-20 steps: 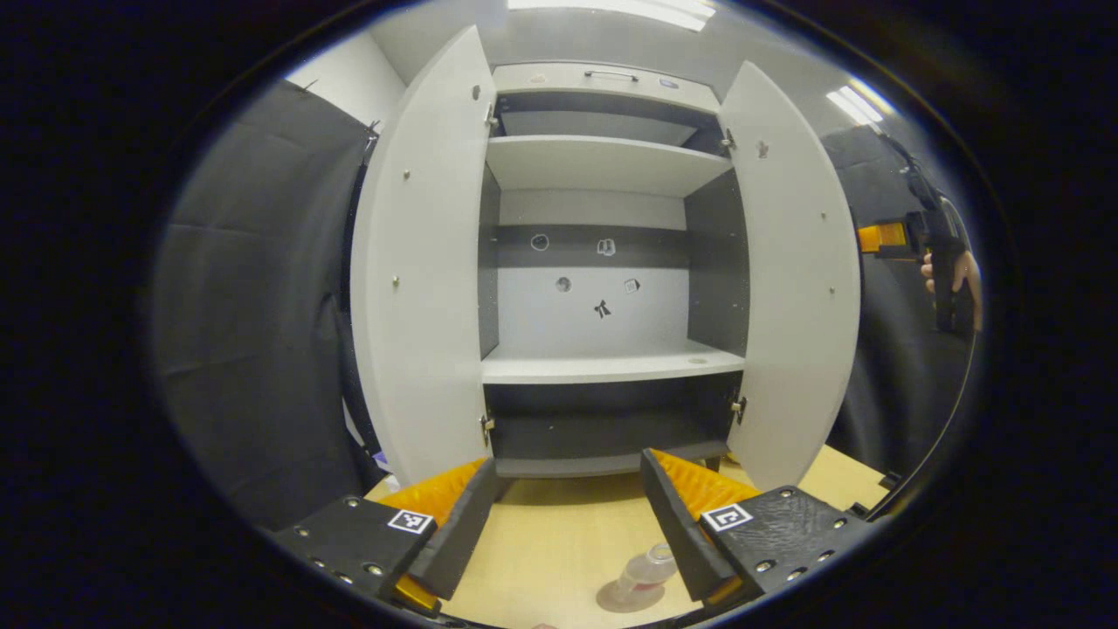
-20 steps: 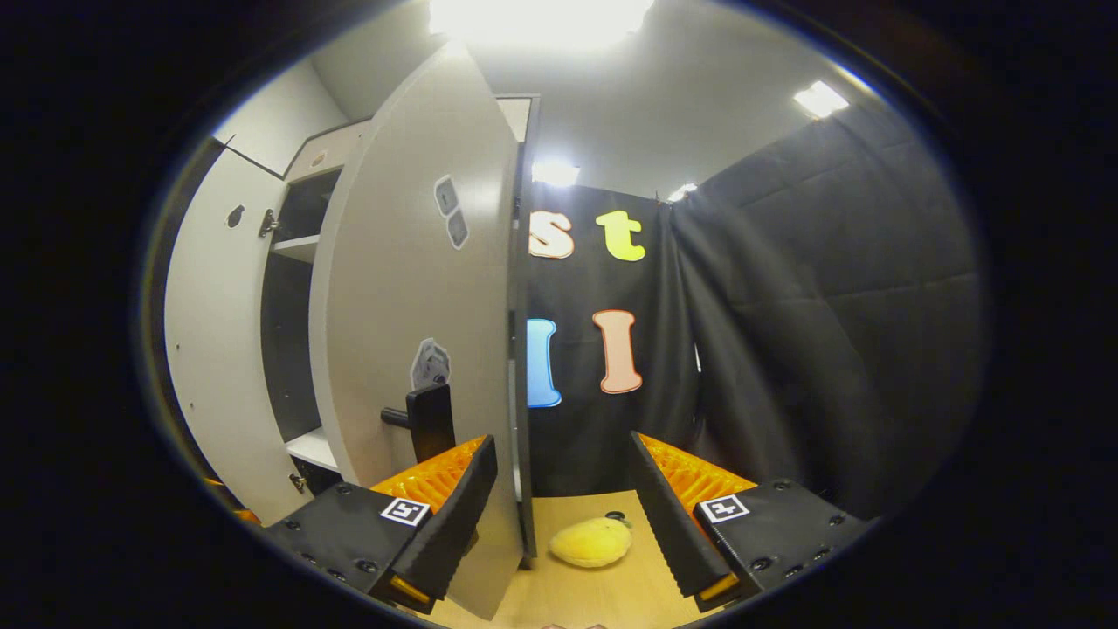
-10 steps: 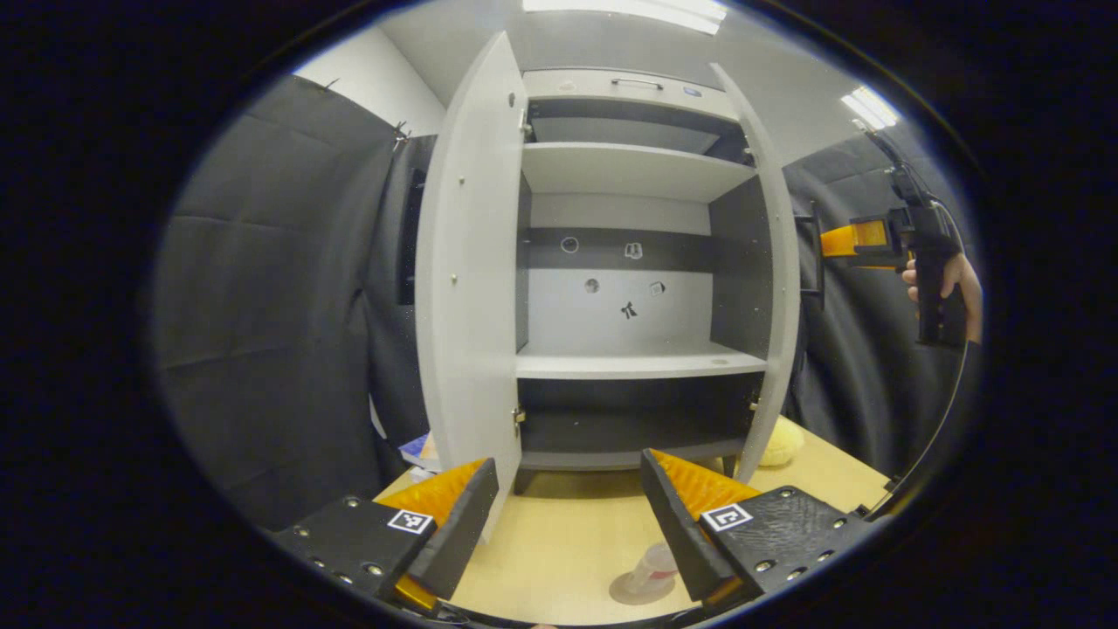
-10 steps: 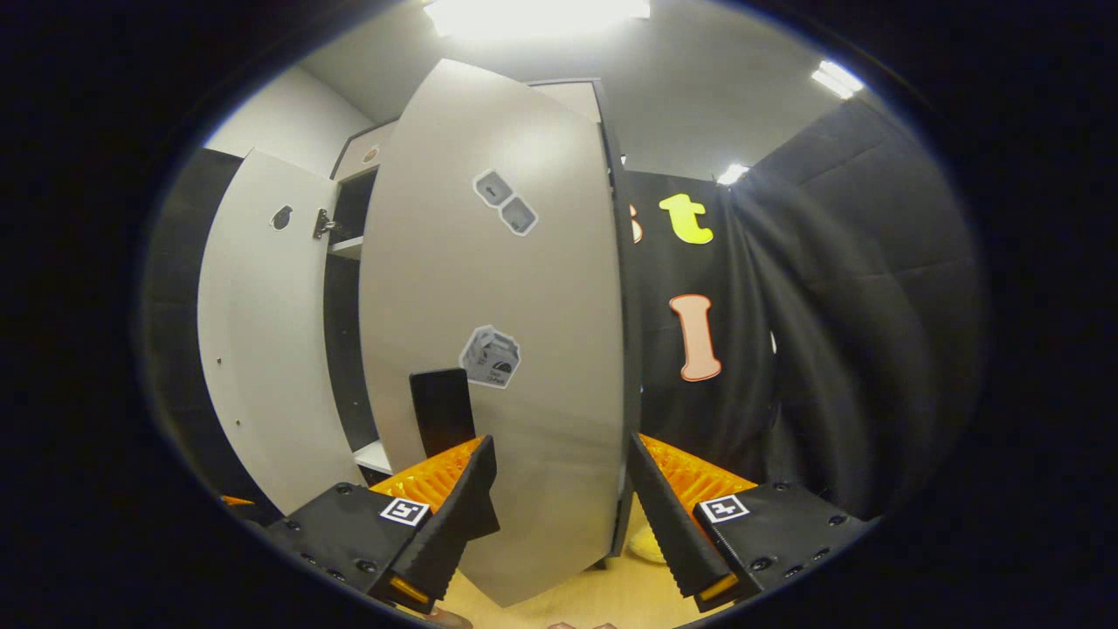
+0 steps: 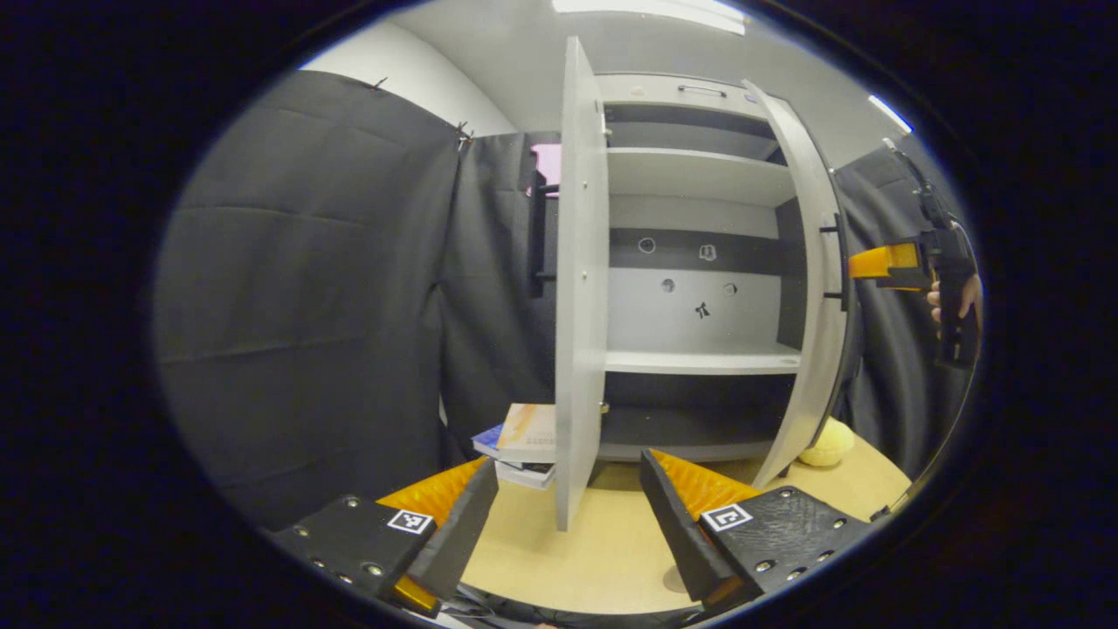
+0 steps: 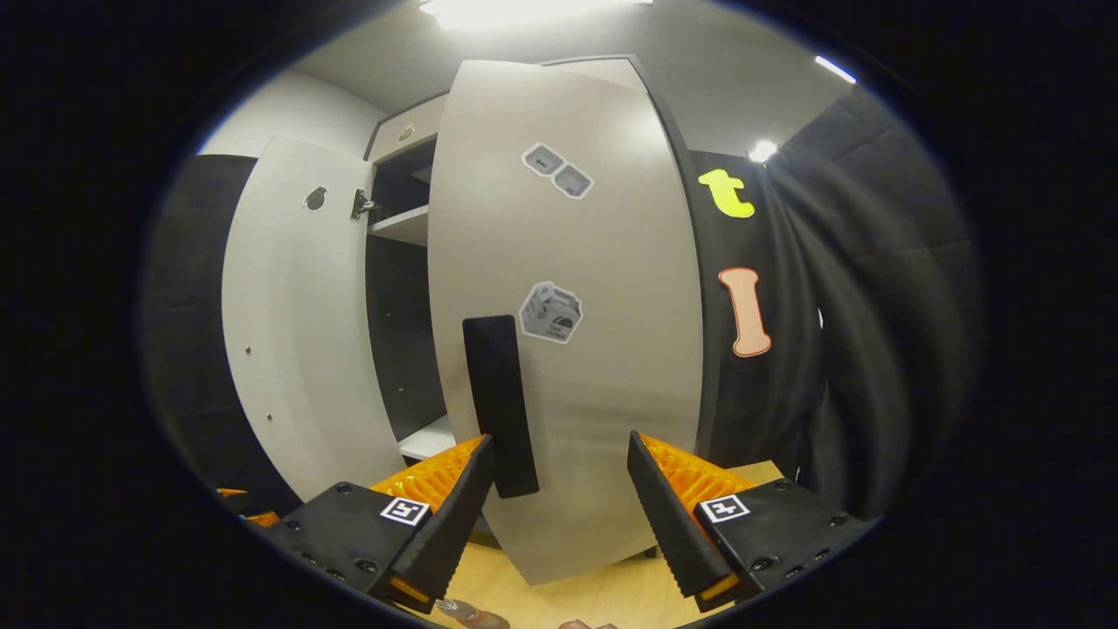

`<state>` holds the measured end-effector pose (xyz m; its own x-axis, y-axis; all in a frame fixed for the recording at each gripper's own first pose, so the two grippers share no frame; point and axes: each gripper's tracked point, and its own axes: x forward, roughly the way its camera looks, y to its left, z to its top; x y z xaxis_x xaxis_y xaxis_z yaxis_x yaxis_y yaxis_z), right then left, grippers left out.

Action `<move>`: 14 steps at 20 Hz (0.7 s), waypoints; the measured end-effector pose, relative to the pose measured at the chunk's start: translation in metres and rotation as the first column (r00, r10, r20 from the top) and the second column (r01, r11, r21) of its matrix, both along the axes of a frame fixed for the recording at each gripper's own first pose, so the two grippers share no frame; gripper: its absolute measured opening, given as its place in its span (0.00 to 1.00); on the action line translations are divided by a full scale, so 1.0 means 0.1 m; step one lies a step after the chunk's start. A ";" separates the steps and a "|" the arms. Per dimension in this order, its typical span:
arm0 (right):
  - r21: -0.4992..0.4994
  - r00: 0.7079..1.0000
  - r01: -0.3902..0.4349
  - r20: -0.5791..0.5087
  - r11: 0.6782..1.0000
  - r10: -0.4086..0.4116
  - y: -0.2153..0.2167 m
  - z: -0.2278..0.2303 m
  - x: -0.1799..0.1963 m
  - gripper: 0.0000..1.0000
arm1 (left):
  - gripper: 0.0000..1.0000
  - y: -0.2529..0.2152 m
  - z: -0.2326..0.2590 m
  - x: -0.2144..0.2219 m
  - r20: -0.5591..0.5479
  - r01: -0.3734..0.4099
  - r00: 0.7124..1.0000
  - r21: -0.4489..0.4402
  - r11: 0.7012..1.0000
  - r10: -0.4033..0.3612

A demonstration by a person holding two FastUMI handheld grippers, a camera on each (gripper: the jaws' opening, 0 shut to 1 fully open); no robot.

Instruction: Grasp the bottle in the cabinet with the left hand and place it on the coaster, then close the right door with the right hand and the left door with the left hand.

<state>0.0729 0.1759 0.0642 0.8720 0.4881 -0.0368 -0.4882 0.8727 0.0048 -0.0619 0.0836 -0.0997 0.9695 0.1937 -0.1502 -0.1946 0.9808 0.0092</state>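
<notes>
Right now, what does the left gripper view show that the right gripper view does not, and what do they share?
Left gripper view: a stack of books, a yellow plush toy, bare cabinet shelves and the right claw in a hand.
Right gripper view: stickers and the black handle on the right door's outer face.
Both: the cabinet, both doors ajar, and the table.

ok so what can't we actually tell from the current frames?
- Bottle and coaster: left gripper view, a round patch at the bottom edge beside the left gripper may be the coaster; cut off, no bottle discernible.
- Contact: right gripper view, right gripper jaws spread before the right door; touching or not is unclear.
- Stickers on the cabinet back: too small.
- Books: partly behind the left door.
</notes>
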 end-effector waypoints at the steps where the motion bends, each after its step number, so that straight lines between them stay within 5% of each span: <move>1: 0.004 1.000 0.005 -0.021 1.000 -0.004 -0.03 -0.07 0.00 0.96 | 0.95 0.11 0.04 -0.03 0.004 -0.030 1.000 -0.008 1.000 0.030; 6: -0.050 0.992 0.044 -0.114 0.998 -0.050 -0.21 -0.53 0.00 0.96 | 0.95 0.54 0.30 -0.09 0.044 -0.105 0.993 -0.070 0.992 0.108; 9: -0.100 0.990 0.053 -0.128 0.994 -0.065 -0.33 -0.71 -0.02 0.96 | 0.95 0.74 0.65 -0.03 0.101 -0.085 0.990 -0.114 0.990 0.097; 14: -0.144 0.988 0.065 -0.133 0.987 -0.085 -0.47 -1.00 -0.09 0.97 | 0.98 1.17 1.19 0.26 0.151 -0.060 0.987 -0.020 0.998 0.062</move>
<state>0.0638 0.1286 -0.0362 0.8877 0.4033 -0.2220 -0.4245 0.9037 -0.0559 -0.0356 0.2002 0.0193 0.9677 0.2521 -0.0059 -0.2521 0.9669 -0.0402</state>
